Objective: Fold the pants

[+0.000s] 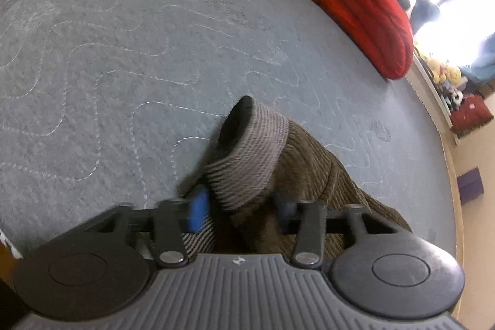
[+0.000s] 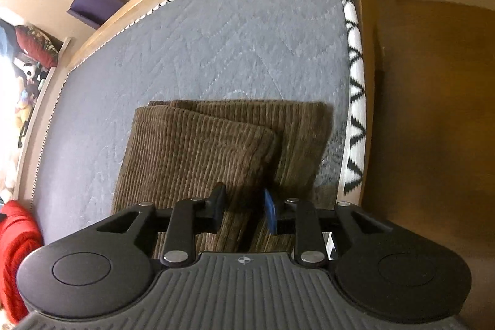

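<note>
- Left gripper [image 1: 243, 206], jaws part-open, straddles the ribbed waistband [image 1: 247, 156] of the brown corduroy pants [image 2: 216, 144]; grip unclear.
- Right gripper [image 2: 244, 211], fingers narrowly apart, hangs above the folded legs on the grey quilted mattress [image 2: 216, 36], seemingly released.

One pair of pants [image 2: 216, 144], two hand-held grippers [image 1: 241, 206] [image 2: 244, 209]
</note>
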Motion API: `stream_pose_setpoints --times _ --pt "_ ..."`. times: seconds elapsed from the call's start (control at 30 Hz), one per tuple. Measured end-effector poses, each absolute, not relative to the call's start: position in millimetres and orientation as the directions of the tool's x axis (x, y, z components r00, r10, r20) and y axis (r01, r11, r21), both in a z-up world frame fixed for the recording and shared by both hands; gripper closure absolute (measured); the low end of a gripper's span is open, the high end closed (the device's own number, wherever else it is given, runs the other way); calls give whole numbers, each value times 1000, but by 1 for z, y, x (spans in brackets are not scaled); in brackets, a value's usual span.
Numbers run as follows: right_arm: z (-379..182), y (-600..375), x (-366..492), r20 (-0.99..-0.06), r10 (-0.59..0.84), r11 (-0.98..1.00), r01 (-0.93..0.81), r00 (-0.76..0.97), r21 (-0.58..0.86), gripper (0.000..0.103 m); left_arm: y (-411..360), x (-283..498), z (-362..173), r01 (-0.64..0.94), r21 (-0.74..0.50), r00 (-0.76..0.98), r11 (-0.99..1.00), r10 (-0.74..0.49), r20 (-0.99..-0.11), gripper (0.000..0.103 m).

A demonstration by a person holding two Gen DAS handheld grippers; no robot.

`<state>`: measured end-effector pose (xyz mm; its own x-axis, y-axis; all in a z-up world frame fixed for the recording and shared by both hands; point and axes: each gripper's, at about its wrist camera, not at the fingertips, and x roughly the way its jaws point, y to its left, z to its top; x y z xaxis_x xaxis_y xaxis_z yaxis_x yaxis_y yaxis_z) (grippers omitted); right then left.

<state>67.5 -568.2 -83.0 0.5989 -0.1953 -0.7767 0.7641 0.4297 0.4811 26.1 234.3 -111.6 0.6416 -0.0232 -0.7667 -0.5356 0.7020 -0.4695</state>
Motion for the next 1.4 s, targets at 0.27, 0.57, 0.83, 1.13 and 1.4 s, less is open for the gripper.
stream_pose_setpoints --times 0.27,0.57,0.83,1.13,1.4 --pt "-26 -551 63 -580 -359 584 661 731 472 98 221 13 -67 -463 -367 698 807 77 -712 84" --pt "-64 -576 60 -801 -364 471 836 475 282 98 229 14 -102 -546 -239 435 803 27 -900 61" --pt "-54 -575 48 -768 -417 451 844 487 290 73 162 16 -53 -438 151 579 886 406 -707 38" --pt "-68 -591 30 -773 -337 384 829 537 408 65 61 24 -62 126 -72 673 989 -138 -727 87" --pt "-79 -596 41 -783 -287 364 819 552 444 63 13 46 -99 255 -89 519 963 -214 -827 94"
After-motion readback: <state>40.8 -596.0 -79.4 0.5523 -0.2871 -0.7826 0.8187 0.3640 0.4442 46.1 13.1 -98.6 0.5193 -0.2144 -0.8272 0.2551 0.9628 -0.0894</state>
